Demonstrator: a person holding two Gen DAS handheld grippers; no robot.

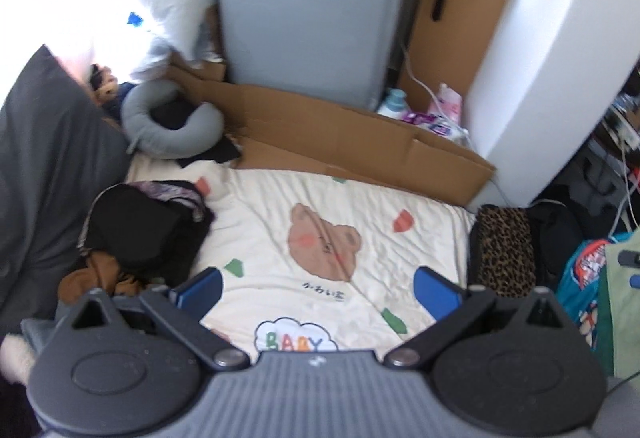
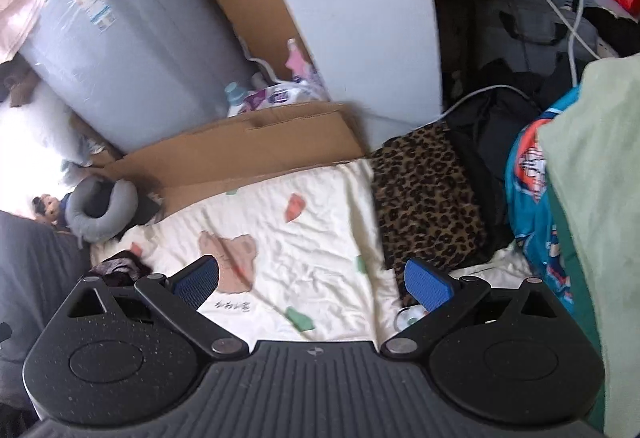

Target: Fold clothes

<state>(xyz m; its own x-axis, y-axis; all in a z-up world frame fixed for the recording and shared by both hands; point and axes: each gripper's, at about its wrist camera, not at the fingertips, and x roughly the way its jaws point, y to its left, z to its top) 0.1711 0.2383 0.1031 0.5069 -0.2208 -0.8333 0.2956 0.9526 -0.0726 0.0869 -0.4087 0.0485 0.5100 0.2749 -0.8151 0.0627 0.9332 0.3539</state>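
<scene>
On the bed (image 1: pixel 280 198), only the left view shows one dark clothes pile (image 1: pixel 144 230); both tongs (image 1: pixel 318 292) (image 2: pixel 312 284) gape wide, holding nothing.

Bright daylight floods in left of the grey appliance (image 1: pixel 304 6); flattened cardboard (image 1: pixel 340 134) lies at its foot, a white wall panel (image 1: pixel 552 50) to its right.

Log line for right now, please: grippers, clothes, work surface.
left gripper: open, empty | right gripper: open, empty | dark clothes pile: unfolded | leopard-print garment: untouched | bear-print sheet
</scene>
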